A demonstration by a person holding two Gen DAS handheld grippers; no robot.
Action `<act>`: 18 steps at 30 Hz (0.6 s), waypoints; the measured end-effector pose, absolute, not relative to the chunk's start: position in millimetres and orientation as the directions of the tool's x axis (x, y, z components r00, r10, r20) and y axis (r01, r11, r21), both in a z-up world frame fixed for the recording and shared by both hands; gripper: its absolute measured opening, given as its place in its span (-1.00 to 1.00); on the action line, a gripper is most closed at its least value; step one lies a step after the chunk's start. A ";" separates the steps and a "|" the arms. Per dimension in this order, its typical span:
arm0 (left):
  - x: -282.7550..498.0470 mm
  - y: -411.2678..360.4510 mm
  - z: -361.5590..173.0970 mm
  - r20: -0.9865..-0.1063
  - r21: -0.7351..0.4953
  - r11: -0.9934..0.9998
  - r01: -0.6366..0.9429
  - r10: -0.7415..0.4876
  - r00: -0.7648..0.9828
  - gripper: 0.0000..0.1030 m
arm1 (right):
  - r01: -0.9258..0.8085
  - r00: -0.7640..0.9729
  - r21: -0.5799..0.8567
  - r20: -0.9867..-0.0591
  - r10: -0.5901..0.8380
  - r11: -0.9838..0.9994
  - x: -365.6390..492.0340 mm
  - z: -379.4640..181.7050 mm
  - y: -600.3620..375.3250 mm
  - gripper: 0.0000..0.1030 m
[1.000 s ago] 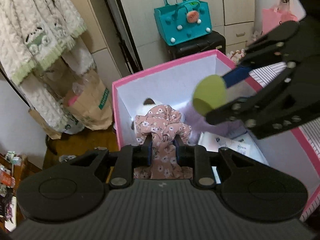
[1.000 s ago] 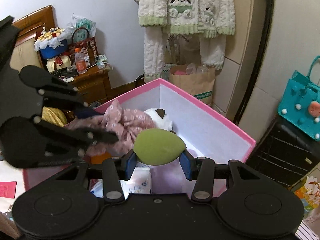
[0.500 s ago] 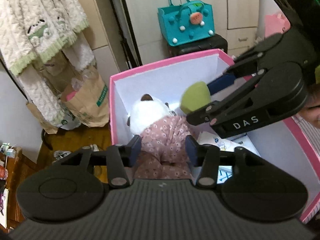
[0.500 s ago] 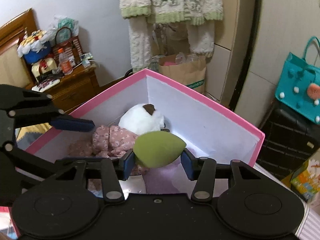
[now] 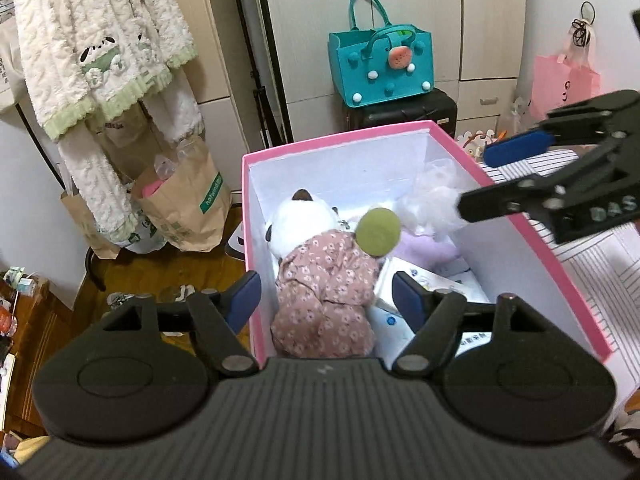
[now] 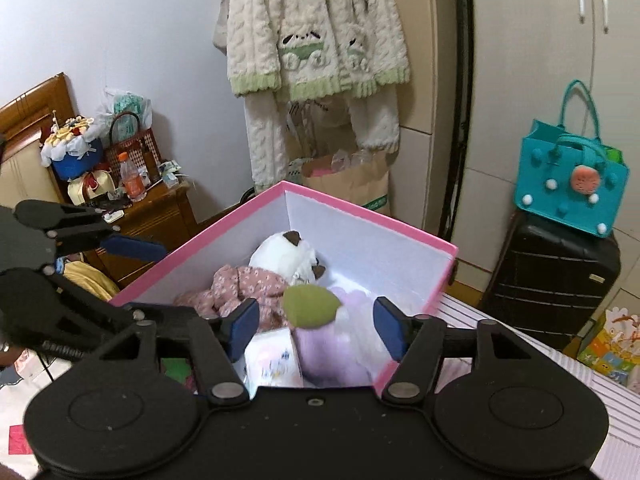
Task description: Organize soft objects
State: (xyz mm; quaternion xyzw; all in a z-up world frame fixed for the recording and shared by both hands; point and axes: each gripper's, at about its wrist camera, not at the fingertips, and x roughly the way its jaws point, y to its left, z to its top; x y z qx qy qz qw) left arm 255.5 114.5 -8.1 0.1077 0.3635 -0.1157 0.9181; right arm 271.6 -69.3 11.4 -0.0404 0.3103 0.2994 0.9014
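My right tool (image 6: 316,322) hangs over the pink box (image 5: 536,240), fingers spread wide, gripping nothing; the green sponge (image 6: 310,305) sits loose between them, blunt end toward my left tool (image 5: 326,296), also wide open and unloaded above the floral-dressed plush toy (image 5: 324,296) lying lengthwise inside.

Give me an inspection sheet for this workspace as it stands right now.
Surface: striped sheet beside the pink box.
Job's things: green sponge, floral-dressed plush and purple plush all in the pink box.
Clutter: white packets in the box; paper bags on the floor.
Grippers: left gripper open, empty, over the box; right gripper open, empty, above the sponge.
Cables: nothing seen.
Surroundings: hanging fleece pyjamas, teal bag on a black suitcase, wooden nightstand.
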 end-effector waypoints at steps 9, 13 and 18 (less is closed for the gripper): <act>224.9 102.7 11.3 -0.674 0.126 0.946 0.299 -0.139 0.725 0.77 | -0.549 0.663 0.075 -0.567 0.488 0.832 218.7 24.8 -87.9 0.59; 220.6 98.7 18.1 -0.714 0.141 0.950 0.278 -0.097 0.694 0.92 | -0.483 0.682 0.060 -0.599 0.419 0.873 202.4 28.2 -94.4 0.90; 213.7 91.7 27.3 -0.792 0.160 0.948 0.274 -0.042 0.610 0.93 | -0.362 0.713 0.029 -0.635 0.297 0.932 181.6 39.6 -105.0 0.90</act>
